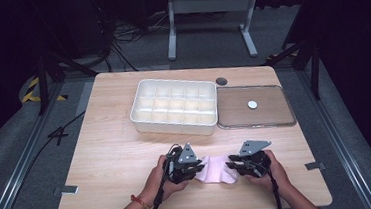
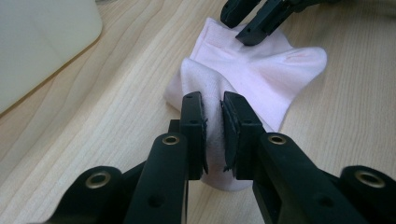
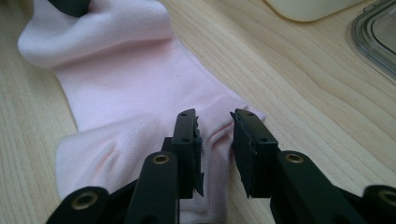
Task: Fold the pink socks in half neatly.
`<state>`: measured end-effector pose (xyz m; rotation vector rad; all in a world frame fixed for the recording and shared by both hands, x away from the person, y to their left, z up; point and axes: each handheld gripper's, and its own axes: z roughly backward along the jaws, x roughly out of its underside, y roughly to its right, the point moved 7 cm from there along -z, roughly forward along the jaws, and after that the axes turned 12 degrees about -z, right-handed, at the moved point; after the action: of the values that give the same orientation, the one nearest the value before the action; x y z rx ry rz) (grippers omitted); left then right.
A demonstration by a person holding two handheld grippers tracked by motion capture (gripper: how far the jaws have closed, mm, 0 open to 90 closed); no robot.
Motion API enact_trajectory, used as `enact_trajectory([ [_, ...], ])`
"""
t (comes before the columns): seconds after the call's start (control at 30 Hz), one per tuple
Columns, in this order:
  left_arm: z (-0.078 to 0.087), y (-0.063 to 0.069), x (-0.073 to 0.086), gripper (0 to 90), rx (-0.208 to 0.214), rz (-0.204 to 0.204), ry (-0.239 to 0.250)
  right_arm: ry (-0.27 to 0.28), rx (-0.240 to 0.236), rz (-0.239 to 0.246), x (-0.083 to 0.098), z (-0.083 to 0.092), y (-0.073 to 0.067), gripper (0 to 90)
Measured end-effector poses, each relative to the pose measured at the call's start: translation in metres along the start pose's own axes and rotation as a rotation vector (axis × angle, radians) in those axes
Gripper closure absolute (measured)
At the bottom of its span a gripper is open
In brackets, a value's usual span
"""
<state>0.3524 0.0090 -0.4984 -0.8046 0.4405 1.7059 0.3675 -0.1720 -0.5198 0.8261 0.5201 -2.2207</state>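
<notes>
A pale pink sock lies flat on the wooden table near its front edge, between my two grippers. My left gripper is at the sock's left end; in the left gripper view its jaws are shut on a raised fold of the sock. My right gripper is at the sock's right end. In the right gripper view its jaws stand a little apart over the edge of the sock, and the pads do not press the cloth. The right gripper's tips also show far off in the left gripper view.
A white tray divided into several compartments stands behind the sock at mid-table. To its right lies a clear flat lid with a small white disc on it. A dark round hole is in the tabletop beyond.
</notes>
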Motion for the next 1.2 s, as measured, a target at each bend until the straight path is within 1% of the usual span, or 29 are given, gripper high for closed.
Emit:
enact_trajectory([
  [0.1, -0.001, -0.002, -0.004, 79.3, -0.006, 0.005, 0.010, 0.000, -0.002, -0.002, 0.000, -0.001, 0.000, 71.3],
  [0.17, -0.002, -0.002, -0.006, 80.0, -0.008, -0.015, 0.007, 0.001, -0.010, -0.005, 0.000, -0.001, 0.001, 71.3],
  [0.2, -0.003, -0.002, -0.006, 80.2, -0.013, -0.017, 0.008, 0.004, -0.012, -0.005, 0.000, -0.001, 0.001, 71.3],
  [0.37, -0.005, -0.004, -0.013, 80.1, -0.018, -0.012, 0.015, 0.005, -0.013, -0.001, -0.001, -0.002, 0.001, 71.5],
  [0.43, -0.007, -0.003, -0.015, 80.0, -0.018, -0.026, 0.007, 0.004, -0.014, -0.001, -0.001, -0.002, 0.001, 71.5],
  [0.53, -0.011, -0.001, -0.017, 79.5, -0.015, -0.033, -0.006, 0.004, -0.015, -0.003, -0.001, -0.002, 0.001, 71.5],
  [0.77, -0.022, 0.004, -0.024, 79.8, -0.006, -0.049, -0.016, 0.003, -0.019, -0.008, 0.000, -0.002, 0.001, 71.5],
  [0.8, -0.025, 0.005, -0.026, 80.2, -0.006, -0.060, -0.021, 0.002, -0.019, -0.011, 0.000, -0.002, 0.001, 71.6],
  [1.0, -0.031, 0.007, -0.030, 79.9, -0.006, -0.057, -0.026, 0.004, -0.021, -0.015, 0.000, -0.002, 0.001, 71.6],
  [1.1, -0.033, 0.008, -0.033, 76.7, -0.004, -0.047, -0.012, 0.004, -0.021, -0.015, 0.000, -0.002, 0.001, 71.6],
  [1.13, -0.031, 0.008, -0.036, 75.5, -0.003, -0.043, 0.012, 0.005, -0.020, -0.014, 0.000, -0.002, 0.001, 71.6],
  [1.17, -0.031, 0.008, -0.036, 73.5, -0.003, -0.043, 0.012, 0.005, -0.020, -0.014, 0.000, -0.002, 0.001, 71.6],
  [1.2, -0.029, 0.007, -0.038, 71.6, 0.002, -0.028, 0.027, 0.005, -0.020, -0.016, 0.000, -0.002, 0.001, 71.7],
])
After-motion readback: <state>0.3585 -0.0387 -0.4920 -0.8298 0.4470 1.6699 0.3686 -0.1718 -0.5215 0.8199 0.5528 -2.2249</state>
